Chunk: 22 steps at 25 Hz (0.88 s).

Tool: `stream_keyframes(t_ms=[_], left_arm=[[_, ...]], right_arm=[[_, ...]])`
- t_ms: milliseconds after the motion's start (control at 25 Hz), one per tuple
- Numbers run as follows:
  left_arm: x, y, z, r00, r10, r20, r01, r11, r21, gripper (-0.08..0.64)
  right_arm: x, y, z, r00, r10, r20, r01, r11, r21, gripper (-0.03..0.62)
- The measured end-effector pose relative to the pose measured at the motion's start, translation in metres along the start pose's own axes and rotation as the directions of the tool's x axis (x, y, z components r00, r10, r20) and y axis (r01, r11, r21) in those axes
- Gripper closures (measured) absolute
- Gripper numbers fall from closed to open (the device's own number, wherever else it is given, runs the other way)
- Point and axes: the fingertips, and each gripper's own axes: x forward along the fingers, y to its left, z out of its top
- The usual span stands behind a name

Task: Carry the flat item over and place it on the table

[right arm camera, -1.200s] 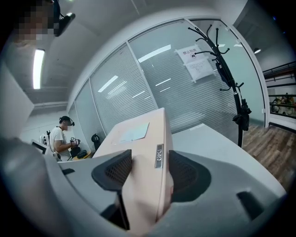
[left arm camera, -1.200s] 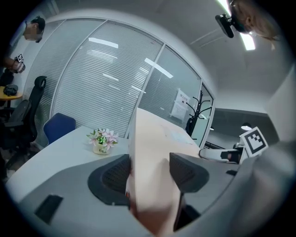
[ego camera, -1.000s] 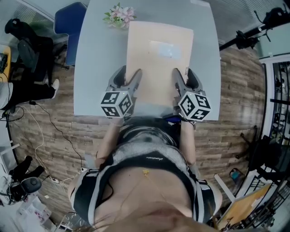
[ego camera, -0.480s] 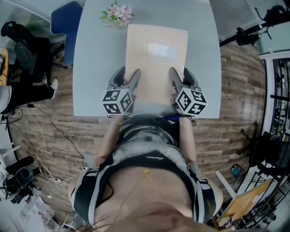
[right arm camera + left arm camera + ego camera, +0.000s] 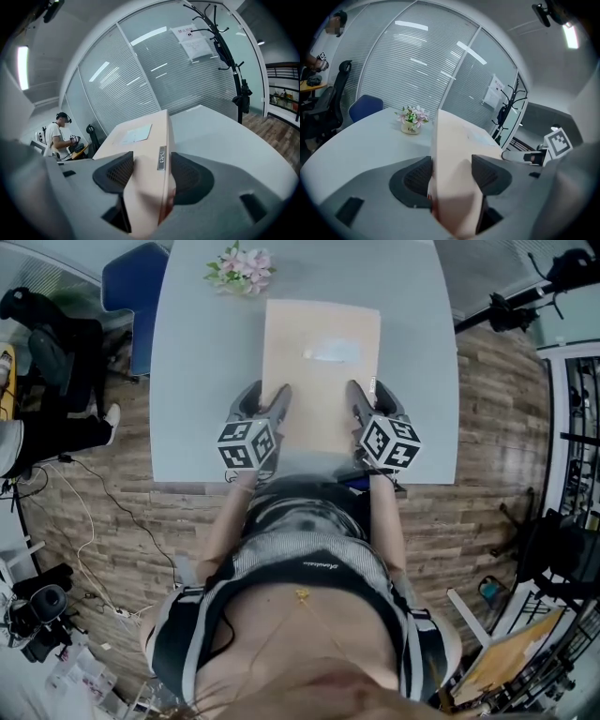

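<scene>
While both jaws of the left hand-held gripper (image 5: 265,399) press against the flat tan box (image 5: 322,362), its near left edge sits clamped between them, the jaws parted only by the box's thickness. The right hand-held gripper (image 5: 371,397) is closed the same way on the near right edge, with a small silver tag (image 5: 161,157) on the box's side wall lying against its outer jaw. From the two hand-held grippers the box reaches straight ahead, level, over the grey desk (image 5: 197,381); whether its underside touches the desk cannot be told. A white label (image 5: 330,352) lies on the box's top face, ahead of the right hand-held gripper and nearer that side. Beyond the box's far edge, ahead of the left hand-held gripper, a small pot of pink flowers (image 5: 239,266) stands on the desk. Farther out to the left of that hand-held gripper, off the desk's far corner, is a blue chair (image 5: 136,287).
</scene>
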Motion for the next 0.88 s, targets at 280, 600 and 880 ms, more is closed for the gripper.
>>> stream_keyframes(t_ms=[280, 600, 880], left_arm=[[0.012, 0.011, -0.023, 0.998, 0.015, -0.054, -0.016, 1.0, -0.015, 0.296], [0.025, 0.023, -0.046, 0.994, 0.03, -0.102, -0.034, 0.999, -0.04, 0.296], [0.037, 0.032, -0.068, 0.987, 0.034, -0.157, -0.042, 0.998, -0.051, 0.296]], right_arm=[[0.014, -0.011, -0.024, 0.999, -0.015, -0.052, 0.016, 1.0, 0.02, 0.347], [0.03, -0.022, -0.047, 0.994, -0.028, -0.109, 0.032, 0.999, 0.028, 0.345], [0.041, -0.034, -0.071, 0.986, -0.05, -0.16, 0.058, 0.997, 0.046, 0.345]])
